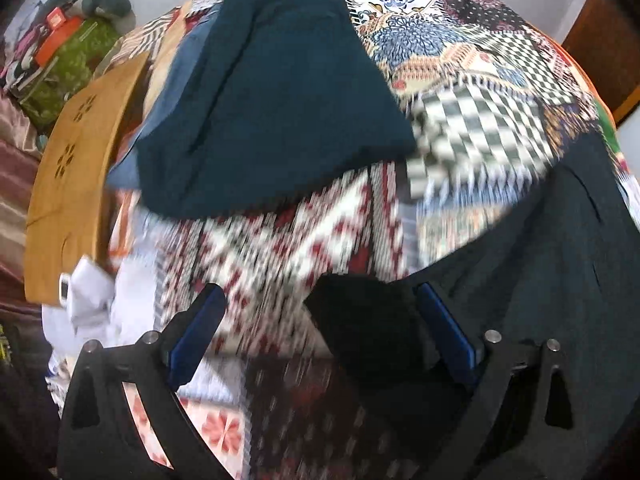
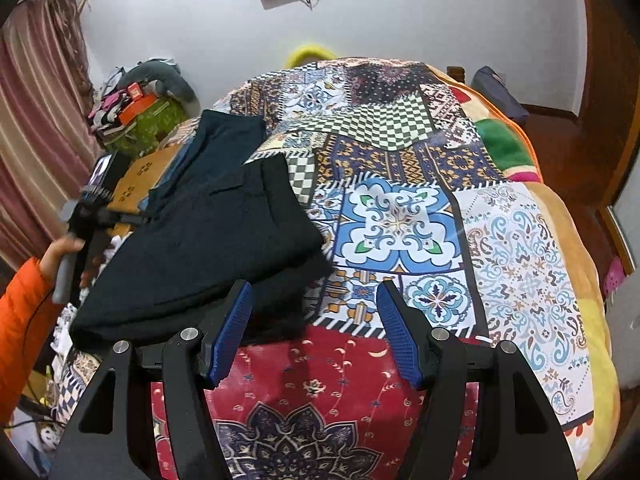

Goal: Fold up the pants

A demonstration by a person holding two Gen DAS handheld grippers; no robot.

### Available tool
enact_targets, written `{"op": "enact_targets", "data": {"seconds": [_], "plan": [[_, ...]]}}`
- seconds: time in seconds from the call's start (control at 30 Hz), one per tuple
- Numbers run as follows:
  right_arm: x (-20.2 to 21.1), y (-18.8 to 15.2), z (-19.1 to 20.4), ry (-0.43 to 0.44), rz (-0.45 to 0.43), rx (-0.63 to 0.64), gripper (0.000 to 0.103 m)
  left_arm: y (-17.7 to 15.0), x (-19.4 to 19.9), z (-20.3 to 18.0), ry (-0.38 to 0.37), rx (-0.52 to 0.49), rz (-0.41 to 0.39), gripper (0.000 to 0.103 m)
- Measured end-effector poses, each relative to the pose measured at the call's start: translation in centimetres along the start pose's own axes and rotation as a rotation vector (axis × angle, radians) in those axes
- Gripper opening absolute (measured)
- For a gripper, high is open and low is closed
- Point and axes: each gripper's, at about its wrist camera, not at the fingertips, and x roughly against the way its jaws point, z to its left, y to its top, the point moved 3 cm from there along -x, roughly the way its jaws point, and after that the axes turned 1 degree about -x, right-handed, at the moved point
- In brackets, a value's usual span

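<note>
A folded black pair of pants (image 2: pixel 208 248) lies on the left part of the patchwork bedspread (image 2: pixel 400 216). Behind it lies a folded dark teal pair (image 2: pixel 224 140), which fills the upper middle of the left wrist view (image 1: pixel 272 100). My left gripper (image 1: pixel 320 320) points steeply down over the bed's edge, jaws wide open. A black corner of cloth (image 1: pixel 360 320) lies below its gap, and the pads do not touch it; this view is blurred. My right gripper (image 2: pixel 316 332) hovers open beside the black pants' near corner, with nothing between its pads.
A hand in an orange sleeve (image 2: pixel 24 312) holds the left tool at the bed's left side. A wooden board (image 1: pixel 68 184) and a cluttered green bundle (image 1: pixel 68 68) stand left of the bed. A curtain (image 2: pixel 40 100) hangs behind, and an orange-yellow blanket (image 2: pixel 580 260) edges the right.
</note>
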Motion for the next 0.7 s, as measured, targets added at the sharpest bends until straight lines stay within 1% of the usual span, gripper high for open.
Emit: {"op": "enact_targets", "data": {"seconds": [0.07, 0.17, 0.27, 0.37, 0.43, 0.53, 0.63, 0.7], "plan": [[0.2, -0.1, 0.4, 0.009, -0.003, 0.007, 0.061, -2.5, 1.4, 0.2, -0.016, -0.003, 0.000, 0.098], [0.5, -0.5, 1.1, 0.017, -0.001, 0.025, 0.061, -5.9, 3.6, -0.5, -0.040, -0.026, -0.013, 0.098], [0.8, -0.8, 1.7, 0.026, -0.001, 0.035, 0.061, -8.1, 5.5, -1.4, -0.075, -0.027, -0.040, 0.098], [1.3, -1.3, 2.4, 0.039, -0.009, 0.045, 0.061, -10.0, 6.8, -2.2, -0.139, 0.006, -0.057, 0.098], [1.4, -1.6, 2.7, 0.049, -0.003, 0.045, 0.061, -10.8, 7.5, -2.8, -0.161, 0.029, -0.071, 0.098], [1.2, -1.9, 3.1, 0.065, 0.014, 0.053, 0.061, -10.8, 8.9, -3.0, -0.136, 0.056, -0.112, 0.097], [1.2, -2.0, 3.9, 0.083, 0.018, 0.085, 0.061, -10.8, 11.1, -3.3, -0.187, 0.075, -0.182, 0.097], [1.1, -1.9, 4.8, 0.095, 0.017, 0.118, 0.059, -10.9, 12.3, -3.9, -0.195, 0.054, -0.225, 0.097]]}}
